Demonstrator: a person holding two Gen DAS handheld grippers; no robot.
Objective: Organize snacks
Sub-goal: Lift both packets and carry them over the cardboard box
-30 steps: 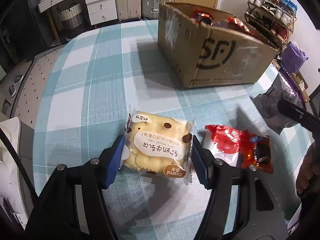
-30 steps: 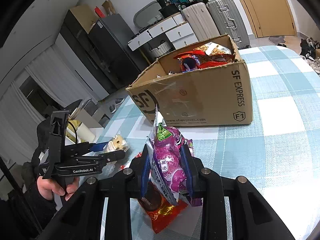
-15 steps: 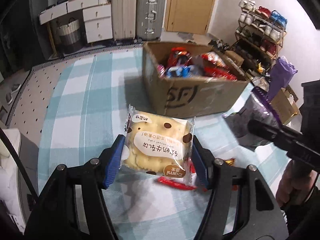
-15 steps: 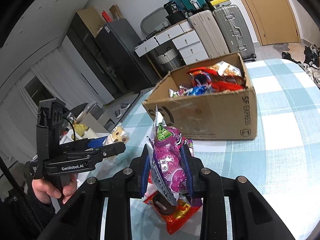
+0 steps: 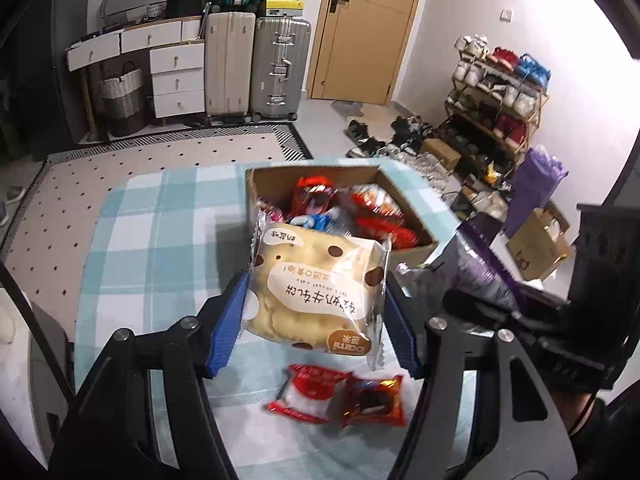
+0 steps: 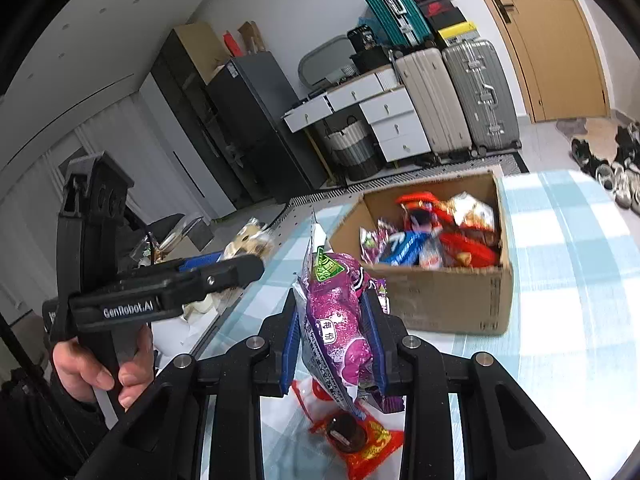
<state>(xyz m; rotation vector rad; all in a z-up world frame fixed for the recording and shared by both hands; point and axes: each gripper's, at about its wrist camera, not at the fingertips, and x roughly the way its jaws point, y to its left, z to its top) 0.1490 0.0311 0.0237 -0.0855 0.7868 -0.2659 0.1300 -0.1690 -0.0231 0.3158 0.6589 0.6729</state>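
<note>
My left gripper [image 5: 316, 316] is shut on a yellow cookie packet [image 5: 316, 292] and holds it in the air in front of the open cardboard box [image 5: 260, 184], which holds several snack packs. My right gripper [image 6: 334, 336] is shut on a purple snack bag [image 6: 340, 320], lifted above the table short of the box [image 6: 440, 300]. The purple bag [image 5: 476, 268] shows at the right of the left wrist view. The left gripper [image 6: 240, 268] shows at the left of the right wrist view. Two red snack packs [image 5: 336, 396] lie on the checked tablecloth below both grippers.
The table has a blue-and-white checked cloth [image 5: 160, 240]. Suitcases [image 5: 256, 64] and white drawers [image 5: 172, 72] stand by the far wall, and a shoe rack [image 5: 496, 96] is at the right. A dotted rug [image 5: 120, 168] lies beyond the table.
Both grippers have risen with their packets and come nearer the box, so its contents now show from above. The red packs stay on the table below.
</note>
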